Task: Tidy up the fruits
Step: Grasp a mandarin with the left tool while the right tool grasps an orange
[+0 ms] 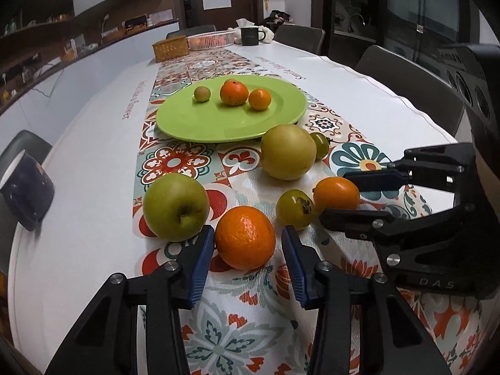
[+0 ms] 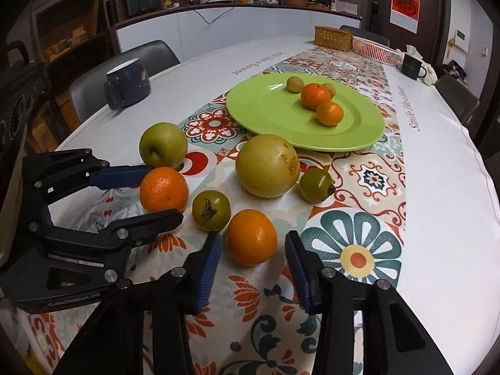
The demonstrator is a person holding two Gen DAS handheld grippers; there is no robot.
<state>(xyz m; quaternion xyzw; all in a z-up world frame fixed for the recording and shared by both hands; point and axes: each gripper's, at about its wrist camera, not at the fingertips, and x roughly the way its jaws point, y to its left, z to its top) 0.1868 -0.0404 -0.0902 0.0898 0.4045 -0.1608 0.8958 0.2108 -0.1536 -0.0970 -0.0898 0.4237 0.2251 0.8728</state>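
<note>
1. The left gripper [image 1: 248,245] has its 2 fingers spread wide on either side of an orange [image 1: 245,237]; the blue pads [image 1: 200,268] stand beside the fruit with a gap showing on each side.
2. The right gripper [image 2: 253,250] is likewise spread, its 2 fingers flanking a smaller orange fruit [image 2: 252,237] without pinching it.
3. Between those 2 fruits lies a green tomato [image 2: 211,209] with a dark stem, resting on the patterned runner [image 2: 353,250].
4. A green apple [image 1: 176,207] sits just beside the left gripper's orange, on the far side from the tomato.
5. Farther along the runner a large yellow-green pear [image 1: 288,152] touches or nearly touches a second green tomato [image 1: 321,145].
6. Behind them a green plate [image 1: 193,122] holds 2 orange fruits [image 1: 233,93] close together and a small greenish fruit [image 1: 202,93] a little apart; the right wrist view shows 1 more small fruit [image 2: 329,88] behind the bigger orange one.
7. A dark mug [image 2: 126,84] stands on the white cloth, well apart from the fruit.
8. At the far end are a wicker box [image 1: 170,50], a white basket [image 1: 212,40] and a black mug [image 1: 251,36].
</note>
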